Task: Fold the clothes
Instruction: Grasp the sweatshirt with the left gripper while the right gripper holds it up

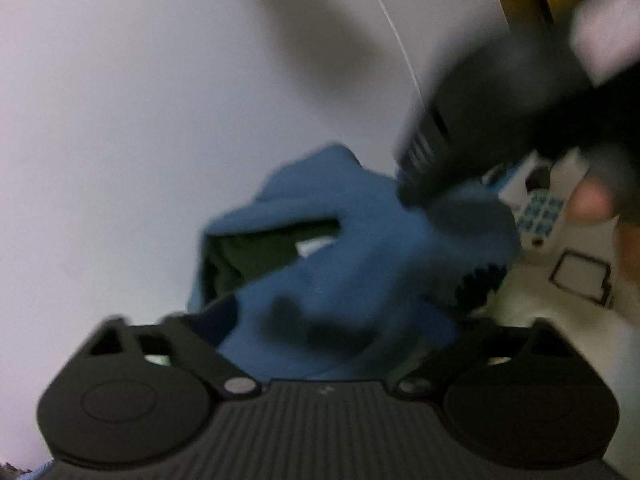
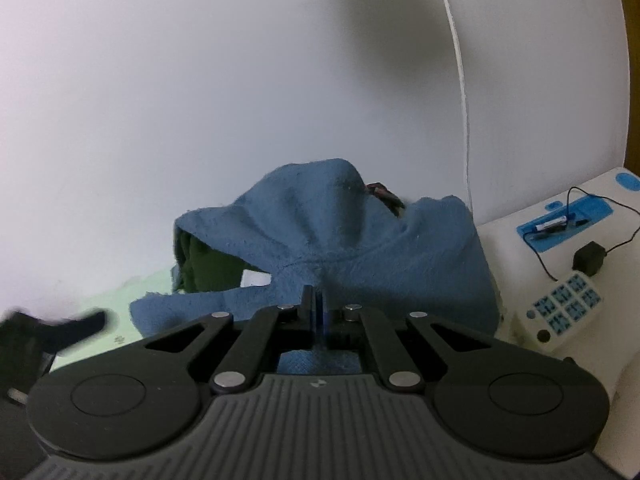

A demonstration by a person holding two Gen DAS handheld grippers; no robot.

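Observation:
A blue fleece garment [image 2: 360, 240] with a dark green lining and a white label lies bunched on a pale green surface [image 2: 120, 300] against a white wall. My right gripper [image 2: 317, 304] is shut on a fold of its blue fabric, which is lifted into a peak. The left wrist view is blurred. There my left gripper [image 1: 328, 320] has its fingers spread wide, with the blue garment [image 1: 340, 272] between them and no pad seen pressing. The right gripper [image 1: 412, 188] reaches in from the upper right onto the cloth, held by a person's hand [image 1: 592, 200].
A white device with a blue keypad [image 2: 568, 308] sits at the right. On it lie a black adapter [image 2: 588, 260], its cable and a blue tray [image 2: 568, 220]. A blurred black shape [image 2: 52, 328] is at the left edge. A white wall stands close behind.

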